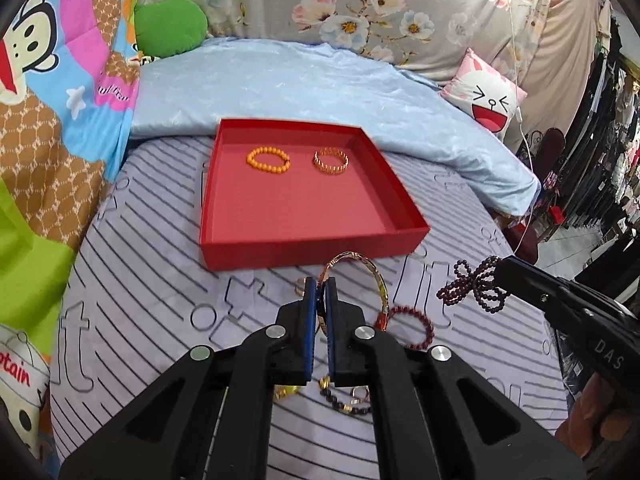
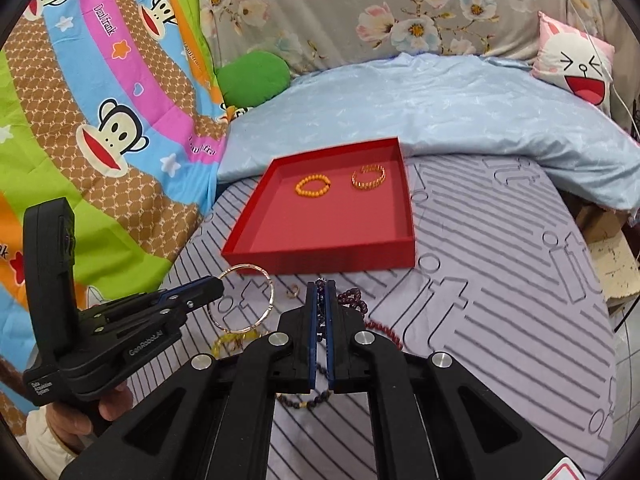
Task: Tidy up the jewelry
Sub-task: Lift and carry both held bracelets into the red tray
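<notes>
A red tray point(image 1: 312, 246) point(image 2: 320, 258) lies on the striped sheet and holds an orange bead bracelet point(image 1: 268, 160) point(image 2: 313, 185) and a gold link bracelet point(image 1: 330, 161) point(image 2: 368, 177). My left gripper point(image 1: 319, 286) point(image 2: 218, 286) is shut on a thin gold bangle point(image 1: 376, 280) point(image 2: 244, 300) and holds it just in front of the tray. My right gripper point(image 2: 320, 286) point(image 1: 496, 270) is shut on a dark purple bead strand point(image 1: 472, 290) point(image 2: 319, 300), lifted off the sheet.
Loose pieces lie on the sheet point(image 1: 140, 280) near the grippers: a dark red bead bracelet point(image 1: 412, 328) point(image 2: 384, 330), a small ring point(image 2: 293, 291), a yellow piece point(image 2: 236, 340), a dark bead chain point(image 1: 344, 404). A blue quilt point(image 1: 320, 84) and pillows lie behind the tray.
</notes>
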